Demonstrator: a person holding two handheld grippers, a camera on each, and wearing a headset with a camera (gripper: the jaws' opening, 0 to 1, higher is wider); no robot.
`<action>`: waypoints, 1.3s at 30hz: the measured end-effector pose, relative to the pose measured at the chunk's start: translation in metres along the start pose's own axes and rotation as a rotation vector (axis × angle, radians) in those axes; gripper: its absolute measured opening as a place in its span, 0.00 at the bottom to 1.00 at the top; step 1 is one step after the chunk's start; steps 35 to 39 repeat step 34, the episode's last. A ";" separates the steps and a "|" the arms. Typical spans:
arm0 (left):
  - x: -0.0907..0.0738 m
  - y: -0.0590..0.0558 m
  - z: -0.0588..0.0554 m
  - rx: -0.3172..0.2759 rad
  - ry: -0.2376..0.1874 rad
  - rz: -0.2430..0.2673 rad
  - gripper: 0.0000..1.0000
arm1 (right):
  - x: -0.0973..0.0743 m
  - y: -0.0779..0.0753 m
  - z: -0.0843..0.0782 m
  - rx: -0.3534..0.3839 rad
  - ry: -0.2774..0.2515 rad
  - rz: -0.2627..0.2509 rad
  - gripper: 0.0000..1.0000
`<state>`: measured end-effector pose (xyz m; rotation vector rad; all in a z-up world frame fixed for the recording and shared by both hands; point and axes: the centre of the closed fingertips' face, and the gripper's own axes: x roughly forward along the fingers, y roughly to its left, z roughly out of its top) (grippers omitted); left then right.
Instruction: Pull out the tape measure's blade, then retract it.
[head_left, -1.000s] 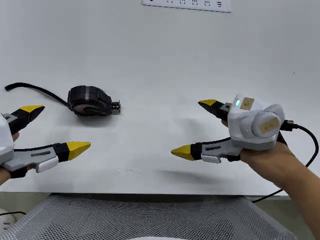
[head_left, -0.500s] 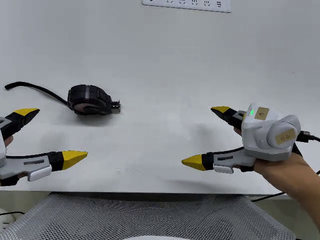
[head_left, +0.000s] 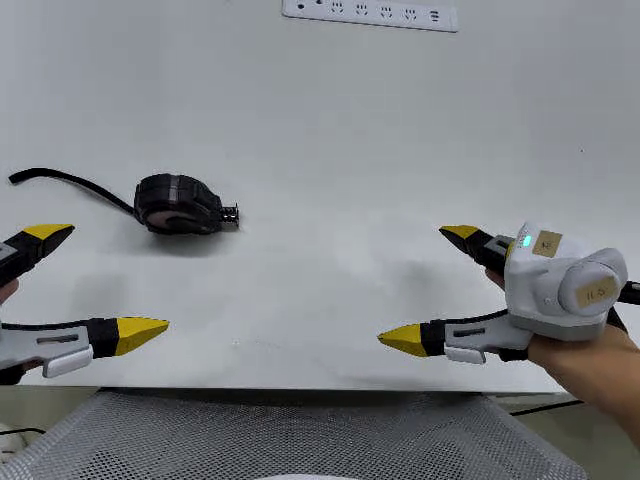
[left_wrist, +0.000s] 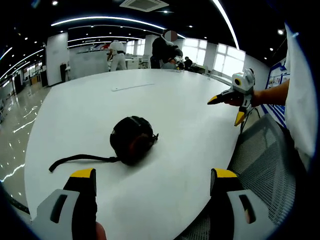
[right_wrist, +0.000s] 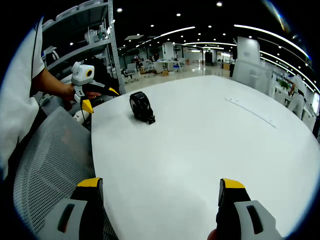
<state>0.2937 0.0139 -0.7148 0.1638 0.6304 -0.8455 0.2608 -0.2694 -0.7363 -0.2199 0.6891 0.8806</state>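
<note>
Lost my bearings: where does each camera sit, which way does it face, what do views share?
Head view: on the headset, looking forward and down at the table; the left hand-held gripper, right hand-held gripper and right hand show.
Left gripper view: on the left hand-held gripper, facing the tape measure; own jaws below.
Right gripper view: on the right hand-held gripper, facing across the table to the tape measure; own jaws below.
Shared: both gripper views show the tape measure and the opposite hand-held gripper.

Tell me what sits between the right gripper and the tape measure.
Nothing: in the head view, bare white table runs from the right gripper across to the tape measure. The right gripper view shows the same bare stretch.
</note>
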 end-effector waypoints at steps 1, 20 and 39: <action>-0.001 0.000 0.000 -0.001 -0.002 -0.002 0.92 | -0.001 0.000 -0.001 0.001 0.001 -0.001 0.95; -0.008 0.001 -0.002 0.017 0.013 0.000 0.91 | -0.009 -0.003 -0.005 0.013 0.001 -0.019 0.95; -0.007 0.000 -0.002 0.011 0.012 -0.004 0.90 | -0.014 -0.002 -0.008 0.030 -0.001 -0.028 0.95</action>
